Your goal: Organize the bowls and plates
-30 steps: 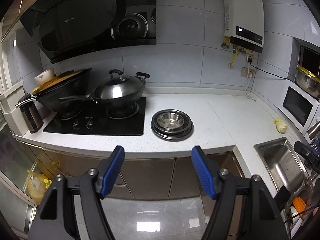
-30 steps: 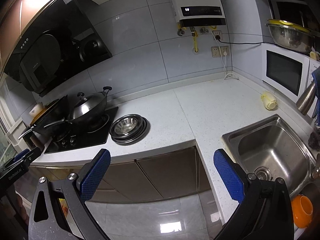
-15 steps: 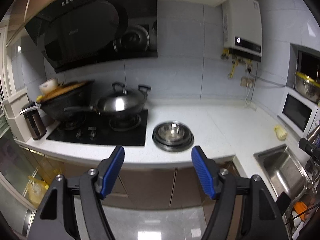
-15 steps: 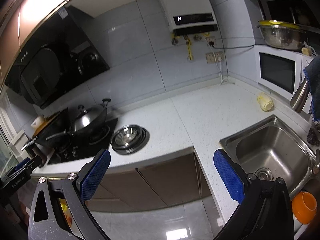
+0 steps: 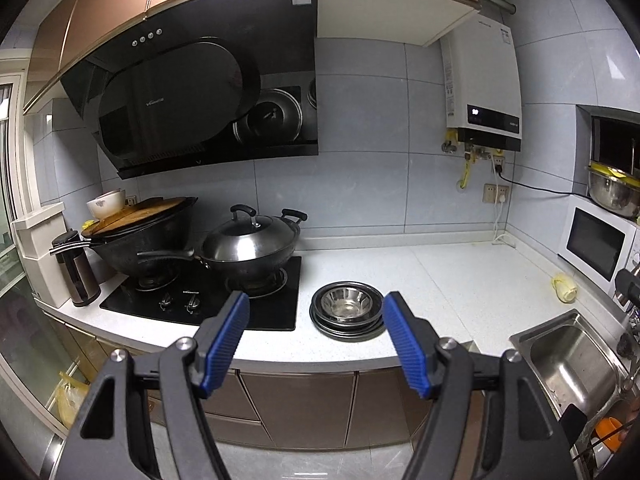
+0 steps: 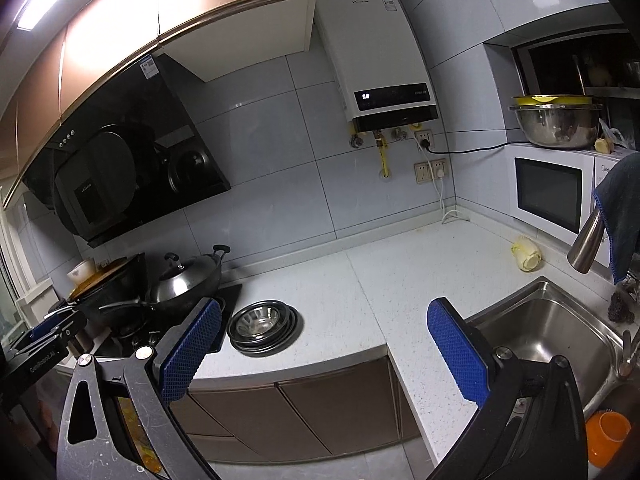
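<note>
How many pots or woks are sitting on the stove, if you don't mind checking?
2: a lidded steel wok on the right burner, and a black wok on the left burner, covered by a wooden board.

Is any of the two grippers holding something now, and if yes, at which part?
Nothing is held. The left gripper and the right gripper are both open and empty, away from the stack of steel bowls on the counter.

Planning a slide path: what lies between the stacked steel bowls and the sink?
Only bare white countertop separates the stacked steel bowls from the sink, seen in the right wrist view.
</note>
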Demonstrator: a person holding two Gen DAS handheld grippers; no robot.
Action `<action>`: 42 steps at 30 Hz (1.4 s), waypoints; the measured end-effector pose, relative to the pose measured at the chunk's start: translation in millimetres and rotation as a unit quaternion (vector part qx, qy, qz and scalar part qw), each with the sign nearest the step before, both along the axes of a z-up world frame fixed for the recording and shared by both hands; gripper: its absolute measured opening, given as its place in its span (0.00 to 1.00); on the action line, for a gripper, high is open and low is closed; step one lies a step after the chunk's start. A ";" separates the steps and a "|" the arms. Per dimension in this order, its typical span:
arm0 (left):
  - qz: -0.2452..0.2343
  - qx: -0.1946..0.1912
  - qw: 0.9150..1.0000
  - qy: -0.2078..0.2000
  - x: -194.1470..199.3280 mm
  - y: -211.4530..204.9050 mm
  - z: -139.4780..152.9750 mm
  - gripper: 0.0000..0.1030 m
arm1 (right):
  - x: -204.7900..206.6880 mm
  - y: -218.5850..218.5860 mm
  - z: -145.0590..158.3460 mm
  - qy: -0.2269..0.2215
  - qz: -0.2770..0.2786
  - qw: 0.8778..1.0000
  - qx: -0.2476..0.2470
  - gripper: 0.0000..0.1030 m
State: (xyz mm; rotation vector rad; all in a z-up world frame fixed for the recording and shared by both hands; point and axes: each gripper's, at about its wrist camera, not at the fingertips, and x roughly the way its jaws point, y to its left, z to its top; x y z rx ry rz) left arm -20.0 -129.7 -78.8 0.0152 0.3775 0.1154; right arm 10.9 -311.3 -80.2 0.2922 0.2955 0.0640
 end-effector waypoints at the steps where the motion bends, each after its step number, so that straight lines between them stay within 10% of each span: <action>1: 0.000 0.001 1.000 0.000 -0.4 -0.6 -0.3 0.66 | 0.0 0.0 -0.1 0.000 0.000 1.000 0.000 0.99; 42: -0.022 -0.009 0.999 0.029 16.2 7.5 -1.2 0.66 | 8.4 -4.5 -13.0 0.036 -0.009 0.999 -0.006 0.99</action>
